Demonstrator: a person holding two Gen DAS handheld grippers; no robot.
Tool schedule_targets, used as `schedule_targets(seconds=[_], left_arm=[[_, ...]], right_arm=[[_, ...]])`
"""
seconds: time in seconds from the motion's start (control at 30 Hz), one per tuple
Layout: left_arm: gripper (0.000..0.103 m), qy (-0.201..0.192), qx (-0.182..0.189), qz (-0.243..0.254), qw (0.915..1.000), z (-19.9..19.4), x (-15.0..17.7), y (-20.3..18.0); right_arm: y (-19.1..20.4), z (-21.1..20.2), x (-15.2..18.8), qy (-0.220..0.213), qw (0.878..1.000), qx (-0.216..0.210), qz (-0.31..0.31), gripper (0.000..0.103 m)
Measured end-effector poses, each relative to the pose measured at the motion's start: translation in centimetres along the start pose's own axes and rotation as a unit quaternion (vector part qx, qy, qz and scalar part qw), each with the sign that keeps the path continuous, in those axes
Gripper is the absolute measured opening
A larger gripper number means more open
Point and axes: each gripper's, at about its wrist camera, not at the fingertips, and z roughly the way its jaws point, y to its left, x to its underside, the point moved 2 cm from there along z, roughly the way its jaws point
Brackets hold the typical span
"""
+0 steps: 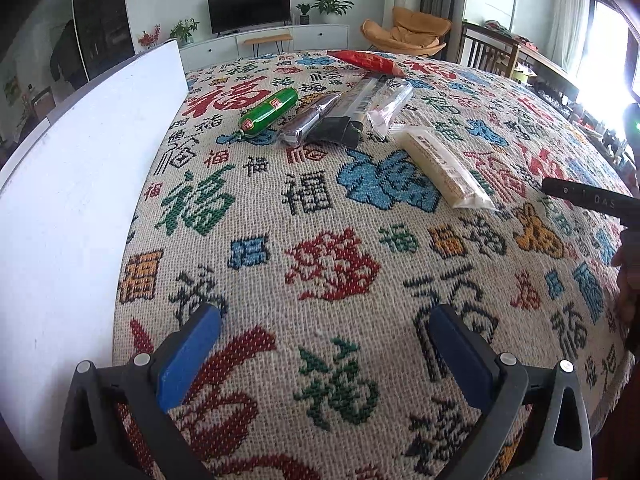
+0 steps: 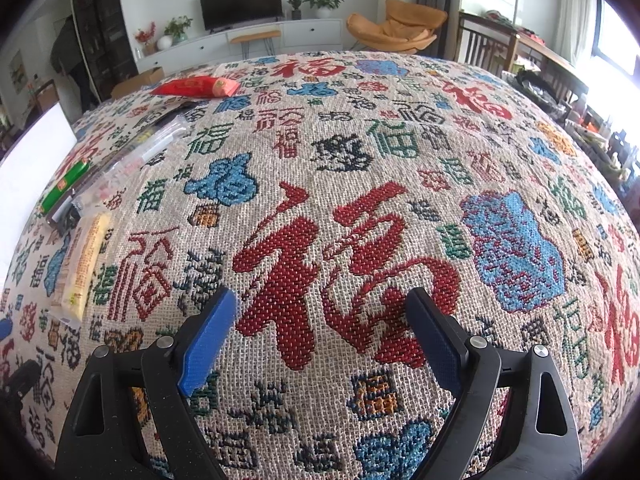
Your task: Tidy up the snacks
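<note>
Several snacks lie on a patterned woven cloth (image 1: pixel 320 208). In the left wrist view I see a green sausage (image 1: pixel 269 112), a dark shiny pack (image 1: pixel 310 119), a black pack (image 1: pixel 352 116), a clear pack (image 1: pixel 390 106), a cream bar (image 1: pixel 444 168) and a red pack (image 1: pixel 366 62) at the far end. My left gripper (image 1: pixel 324 340) is open and empty, well short of them. My right gripper (image 2: pixel 322 320) is open and empty over bare cloth. The cream bar (image 2: pixel 82 260), green sausage (image 2: pixel 66 186) and red pack (image 2: pixel 196 86) lie to its left.
A white board (image 1: pixel 80 184) stands along the left edge of the cloth. The body of the other gripper (image 1: pixel 592 196) shows at the right edge of the left wrist view. Behind the table are a TV, plants, an orange chair and a wooden table.
</note>
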Motion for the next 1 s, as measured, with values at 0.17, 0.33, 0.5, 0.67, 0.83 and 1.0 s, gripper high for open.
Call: schedule_targets(seconds=[0.17, 0.33, 0.5, 0.67, 0.83, 1.0], left_arm=[[0.103, -0.003, -0.006, -0.003, 1.0000, -0.1, 0.2, 0.0], [0.103, -0.003, -0.006, -0.006, 1.0000, 0.0, 0.1, 0.0], [0.103, -0.003, -0.006, -0.006, 1.0000, -0.1, 0.1, 0.1], [0.103, -0.003, -0.006, -0.006, 1.0000, 0.0, 0.0, 0.1], [0.103, -0.004, -0.006, -0.007, 1.0000, -0.1, 0.1, 0.1], [0.103, -0.004, -0.006, -0.007, 0.9999, -0.1, 0.0, 0.1]], right_arm=[[2.9, -1.5, -1.4, 0.041, 0.992, -0.120, 0.008, 0.087], [14.0, -2.5, -2.1, 0.062, 0.976, -0.146, -0.151, 0.088], [19.3, 1.4, -1.4, 0.103, 0.969, -0.121, -0.191, 0.086], [19.4, 1.8, -1.5, 0.100, 0.974, -0.105, -0.176, 0.085], [18.1, 0.6, -1.3, 0.086, 0.974, -0.106, -0.183, 0.031], [14.7, 0.2, -1.6, 0.062, 0.981, -0.071, -0.167, 0.030]])
